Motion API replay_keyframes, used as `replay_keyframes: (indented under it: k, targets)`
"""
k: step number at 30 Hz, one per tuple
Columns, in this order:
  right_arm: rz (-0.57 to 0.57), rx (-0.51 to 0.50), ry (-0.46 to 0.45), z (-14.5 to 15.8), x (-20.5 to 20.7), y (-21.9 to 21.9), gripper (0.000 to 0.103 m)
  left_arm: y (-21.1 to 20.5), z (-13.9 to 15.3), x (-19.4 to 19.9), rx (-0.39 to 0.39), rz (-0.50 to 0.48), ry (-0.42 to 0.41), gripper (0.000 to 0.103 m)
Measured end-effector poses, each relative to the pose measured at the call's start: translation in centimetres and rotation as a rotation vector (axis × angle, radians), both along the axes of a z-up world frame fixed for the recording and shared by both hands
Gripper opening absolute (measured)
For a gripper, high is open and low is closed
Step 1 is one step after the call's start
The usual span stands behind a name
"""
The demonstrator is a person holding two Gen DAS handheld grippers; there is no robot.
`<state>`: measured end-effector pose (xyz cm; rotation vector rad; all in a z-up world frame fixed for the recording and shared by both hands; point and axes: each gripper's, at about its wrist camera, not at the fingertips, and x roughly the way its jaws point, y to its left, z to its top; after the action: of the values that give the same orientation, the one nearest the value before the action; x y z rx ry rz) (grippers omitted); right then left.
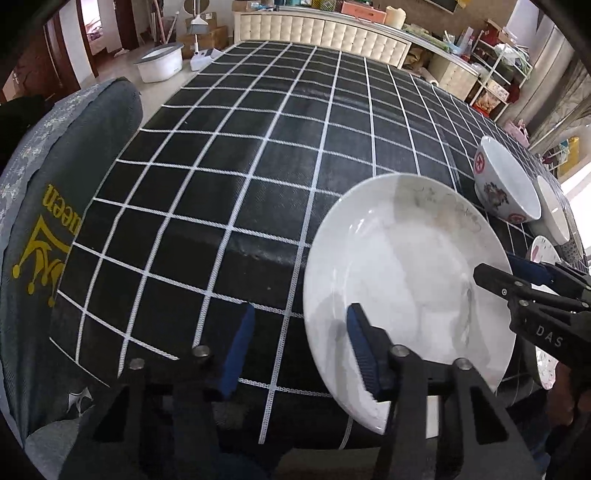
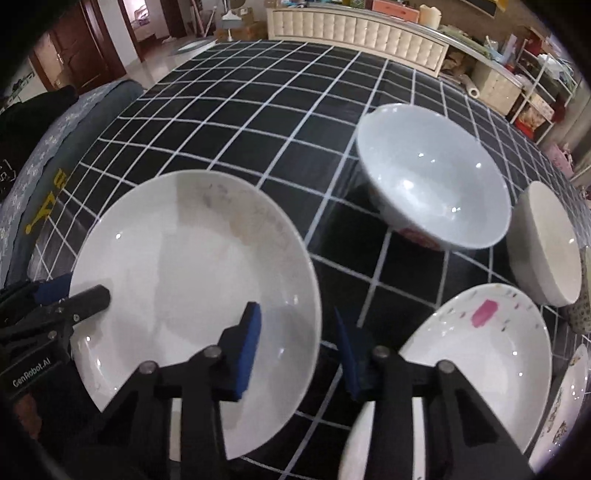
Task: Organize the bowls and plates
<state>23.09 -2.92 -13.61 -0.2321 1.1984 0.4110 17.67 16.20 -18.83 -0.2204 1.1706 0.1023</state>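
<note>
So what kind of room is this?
Probably a lived-in home: plates and bowls sit on a table with a checked cloth, with a padded headboard and cluttered shelves behind.

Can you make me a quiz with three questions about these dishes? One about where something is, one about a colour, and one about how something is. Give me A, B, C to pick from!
1. Where is the plain white plate?
A. On the floor
B. On the tablecloth
C. Inside a bowl

2. What colour is the tablecloth?
A. Black with white lines
B. Red with dots
C. Plain green

3. How is the flowery bowl?
A. Upside down
B. Full of soup
C. Open side up and empty

Answers:
1. B: the checked cloth shows all around the plate's rim.
2. A: black squares are split by thin white lines.
3. C: you can see straight into its clean, shiny inside.
</note>
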Motion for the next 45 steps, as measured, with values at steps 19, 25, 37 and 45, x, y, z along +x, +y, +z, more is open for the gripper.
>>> replay_keyframes:
  k: [19,25,37,45]
  targets:
    - [-0.034,0.023,-0.047,1.5,-0.2,0.3,0.027,-1.2,1.1,0.4,-0.002,-0.017,-0.023,0.021]
    - [-0.066,0.024,0.012,0.3,0.5,0.1,0.027,-0.8,1.5,0.6,-0.008,-0.011,-0.032,0.021]
    - [-0.047,0.038,-0.071,3.1,-1.2,-1.7,0.027,-1.1,0.8,0.8,0.005,-0.016,-0.033,0.019]
    - [-0.13,0.092,-0.097,5.4,-4.3,-7.3,0.027,-1.6,4.4,-1.8,0.048,0.009,-0.079,0.019]
